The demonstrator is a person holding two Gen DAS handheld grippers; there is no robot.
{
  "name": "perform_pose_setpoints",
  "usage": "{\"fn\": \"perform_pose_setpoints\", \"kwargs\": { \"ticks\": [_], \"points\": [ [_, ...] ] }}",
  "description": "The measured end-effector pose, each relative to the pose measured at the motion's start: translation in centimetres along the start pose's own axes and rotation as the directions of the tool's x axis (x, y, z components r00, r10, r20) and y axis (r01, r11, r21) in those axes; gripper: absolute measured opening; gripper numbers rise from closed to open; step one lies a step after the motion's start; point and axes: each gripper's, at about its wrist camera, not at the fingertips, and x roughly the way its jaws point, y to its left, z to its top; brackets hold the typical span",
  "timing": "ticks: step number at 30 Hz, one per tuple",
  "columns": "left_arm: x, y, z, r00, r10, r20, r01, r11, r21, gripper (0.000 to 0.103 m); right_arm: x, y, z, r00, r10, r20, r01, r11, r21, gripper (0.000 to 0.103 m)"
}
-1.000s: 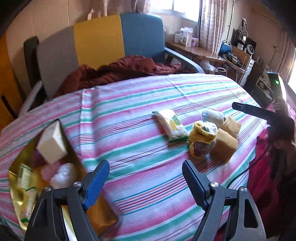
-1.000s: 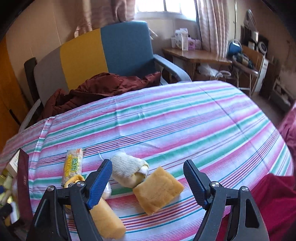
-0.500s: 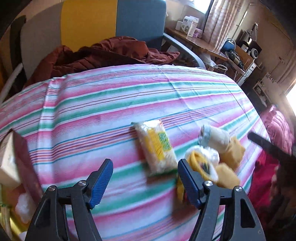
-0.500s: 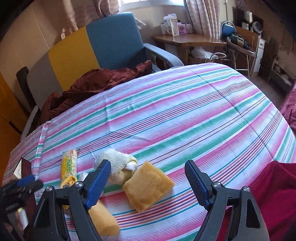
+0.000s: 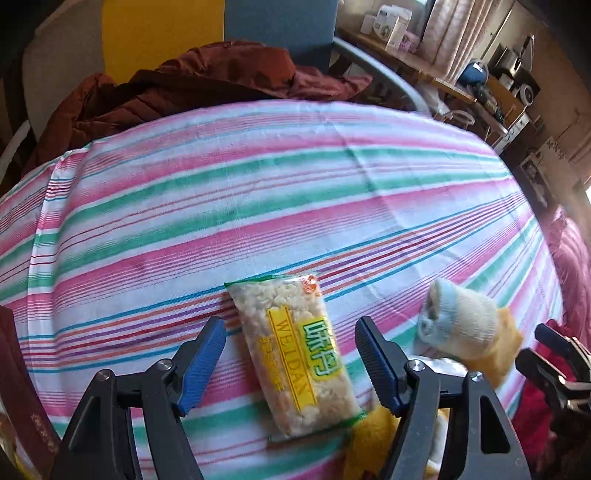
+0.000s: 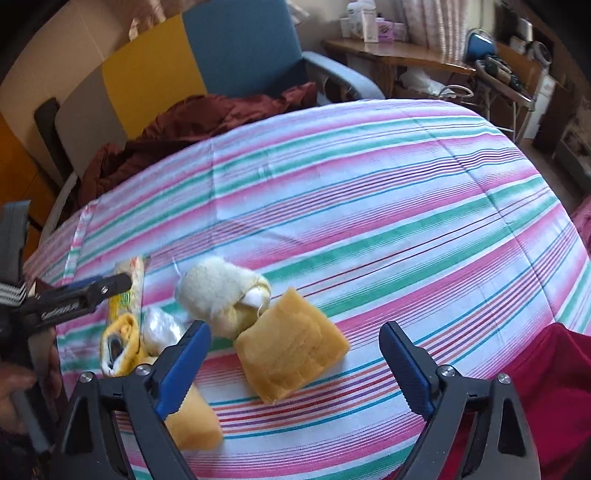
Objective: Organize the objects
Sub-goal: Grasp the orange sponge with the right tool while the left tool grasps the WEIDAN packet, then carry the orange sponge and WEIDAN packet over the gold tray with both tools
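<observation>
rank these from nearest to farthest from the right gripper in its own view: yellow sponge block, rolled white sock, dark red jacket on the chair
From the right gripper:
1. Yellow sponge block, lying between its open fingers.
2. Rolled white sock, just beyond the block, up and left.
3. Dark red jacket, far back, past the striped cloth.

A lived-in home room: an armchair [image 6: 207, 55] with a coat [image 5: 207, 85] thrown over it, window curtains [image 5: 443, 26], a cluttered wooden side desk [image 6: 399, 51].

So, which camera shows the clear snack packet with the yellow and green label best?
The left wrist view: the clear snack packet with the yellow and green label lies whole between open jaws, label readable. The right wrist view shows only a thin edge behind the other gripper.
</observation>
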Motion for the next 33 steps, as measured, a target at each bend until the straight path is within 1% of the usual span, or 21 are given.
{"fn": "perform_pose_setpoints", "kwargs": {
  "ticks": [2,3,7,8,9,10,11,12,14,17,20,24,27,30,33],
  "points": [
    [0.9,0.4,-0.3,1.0,0.007,-0.024,-0.007,1.0,-0.001,0.072,0.8,0.2,-0.2,1.0,-0.014,-0.028,0.014,1.0,-0.013,0.093],
    [0.6,0.5,-0.6,1.0,0.006,0.013,-0.006,1.0,0.019,0.073,1.3,0.3,-0.3,0.999,-0.024,-0.041,0.024,1.0,-0.018,0.093],
    [0.6,0.4,-1.1,0.999,0.021,0.027,-0.023,0.998,0.067,0.074,2.6,0.8,-0.6,0.995,-0.056,-0.078,0.052,0.997,-0.057,0.092],
    [0.6,0.4,-1.2,0.999,0.023,0.031,-0.025,0.997,0.074,0.074,2.8,1.0,-0.6,0.995,-0.062,-0.084,0.056,0.996,-0.07,0.088],
    [0.6,0.4,-1.3,0.999,0.026,0.033,-0.029,0.996,0.082,0.074,3.0,1.1,-0.7,0.994,-0.068,-0.09,0.06,0.995,-0.083,0.076],
    [0.5,0.3,-1.5,0.999,0.038,0.038,-0.041,0.995,0.092,0.07,3.3,1.3,-0.8,0.992,-0.07,-0.102,0.06,0.993,-0.098,0.072],
    [0.3,0.4,-1.7,0.997,0.061,0.047,-0.065,0.993,0.094,0.06,3.4,1.4,-0.9,0.992,-0.07,-0.104,0.059,0.993,-0.103,0.071],
    [0.1,0.6,-1.8,0.995,0.079,0.054,-0.084,0.992,0.09,0.055,3.3,1.4,-0.9,0.992,-0.074,-0.098,0.063,0.992,-0.11,0.068],
    [-0.3,1.4,-2.1,0.996,0.062,0.063,-0.066,0.995,0.077,0.049,3.1,1.4,-0.9,0.993,-0.071,-0.095,0.06,0.992,-0.114,0.066],
    [-0.7,2.3,-2.5,0.996,0.038,0.076,-0.042,0.998,0.055,0.047,2.9,1.3,-0.9,0.994,-0.071,-0.089,0.061,0.992,-0.112,0.063],
    [-1.1,2.7,-3.1,0.996,0.037,0.086,-0.042,0.998,0.049,0.047,2.4,0.9,-0.8,0.995,-0.074,-0.073,0.066,0.993,-0.1,0.063],
    [-1.8,3.5,-3.9,0.995,0.029,0.095,-0.031,0.999,0.018,0.047,1.2,0.6,-0.6,0.997,-0.072,-0.026,0.07,0.994,-0.078,0.063],
    [-1.8,3.6,-4.7,0.993,0.051,0.107,-0.053,0.998,0.02,0.047,-0.4,0.8,-0.5,0.997,-0.068,0.043,0.071,0.994,-0.079,0.063],
    [-2.8,4.5,-6.0,0.989,0.075,0.124,-0.076,0.997,0.003,0.047,-1.9,1.4,0.0,0.99,-0.064,0.123,0.076,0.992,-0.096,0.064],
    [-3.6,5.2,-6.9,0.988,0.08,0.133,-0.08,0.997,-0.009,0.047,-3.5,3.2,0.0,0.976,-0.043,0.212,0.076,0.986,-0.149,0.064]
  ]
}}
